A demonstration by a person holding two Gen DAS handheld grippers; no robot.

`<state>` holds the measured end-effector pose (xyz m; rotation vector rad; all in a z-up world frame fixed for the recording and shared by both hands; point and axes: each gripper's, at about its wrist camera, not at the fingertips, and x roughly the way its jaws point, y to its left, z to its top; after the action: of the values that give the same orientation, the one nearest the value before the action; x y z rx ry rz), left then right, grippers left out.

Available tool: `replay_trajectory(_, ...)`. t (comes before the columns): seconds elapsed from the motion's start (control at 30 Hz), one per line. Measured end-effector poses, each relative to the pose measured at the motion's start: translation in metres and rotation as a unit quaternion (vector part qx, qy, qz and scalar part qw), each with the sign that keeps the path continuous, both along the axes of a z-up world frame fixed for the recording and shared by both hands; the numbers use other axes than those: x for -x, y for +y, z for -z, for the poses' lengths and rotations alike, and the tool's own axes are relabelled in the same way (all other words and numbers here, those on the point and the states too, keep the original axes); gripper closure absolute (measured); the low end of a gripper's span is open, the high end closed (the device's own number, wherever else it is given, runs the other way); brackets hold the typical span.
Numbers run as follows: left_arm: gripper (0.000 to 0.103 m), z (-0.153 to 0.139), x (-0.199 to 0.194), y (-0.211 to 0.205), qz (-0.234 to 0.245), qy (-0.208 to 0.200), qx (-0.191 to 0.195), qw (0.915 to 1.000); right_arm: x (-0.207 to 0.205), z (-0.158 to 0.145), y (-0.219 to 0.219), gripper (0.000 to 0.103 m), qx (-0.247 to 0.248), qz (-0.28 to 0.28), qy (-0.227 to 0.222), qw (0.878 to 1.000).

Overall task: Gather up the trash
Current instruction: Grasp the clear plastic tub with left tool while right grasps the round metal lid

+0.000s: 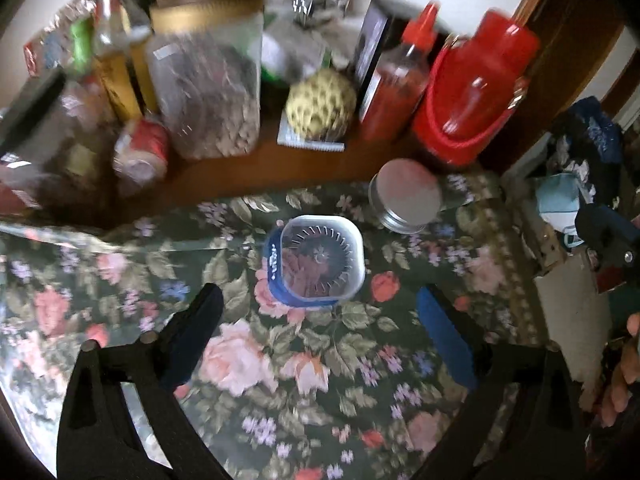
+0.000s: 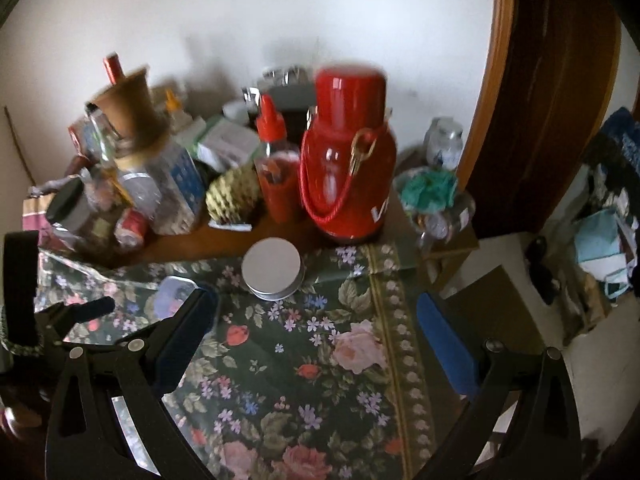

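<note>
My left tongs hang wide apart over the floral tablecloth, nothing between them. Just ahead on the table stands a small clear plastic tub with a blue label, open-topped, with dark reddish scraps inside. Beyond it to the right sits a round silver tin, and behind it a red flask, a red-capped sauce bottle and a big plastic jar crowd the back. My right tongs also gape empty, near the tin.
</note>
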<state>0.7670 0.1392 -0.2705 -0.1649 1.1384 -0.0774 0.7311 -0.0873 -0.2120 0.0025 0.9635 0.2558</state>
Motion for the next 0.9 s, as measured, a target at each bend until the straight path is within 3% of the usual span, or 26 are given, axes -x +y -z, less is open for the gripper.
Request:
replay_trajectory(0.17,0.023,0.025,-0.024,0.0,-0.001,0.01,-0.007,0.9999,-0.024,0.031,0.016,0.002,0.003,-0.02,0.035,0.999)
replay_trajectory(0.23,0.042,0.031,-0.028,0.004,0.002,0.012,0.008,0.9999,-0.032,0.041,0.026,0.002,0.007,-0.026,0.042,0.999)
replay_trajectory(0.37,0.043,0.031,-0.028,0.015,-0.002,0.009,0.036,0.9993,-0.051,0.062,0.045,0.002,-0.006,-0.033,0.068,0.997)
replay_trajectory(0.47,0.043,0.026,-0.021,0.026,-0.009,0.0,0.028,0.9996,-0.064,0.077,0.056,0.003,-0.005,-0.028,0.08,0.996)
replay_trajectory(0.6,0.044,0.018,-0.011,0.04,-0.019,-0.005,0.015,0.9997,-0.08,0.1,0.071,0.003,0.034,-0.011,0.098,0.995)
replay_trajectory(0.7,0.044,0.013,-0.003,0.049,-0.028,-0.009,-0.004,0.9995,-0.084,0.11,0.081,0.02,0.055,-0.017,0.109,0.992)
replay_trajectory(0.73,0.045,0.011,-0.001,0.051,-0.031,-0.011,-0.005,0.9994,-0.084,0.112,0.084,0.033,0.062,-0.02,0.11,0.992)
replay_trajectory(0.9,0.045,-0.007,0.011,0.061,-0.052,-0.023,0.0,0.9984,-0.069,0.101,0.091,0.033,0.066,-0.033,0.084,0.994)
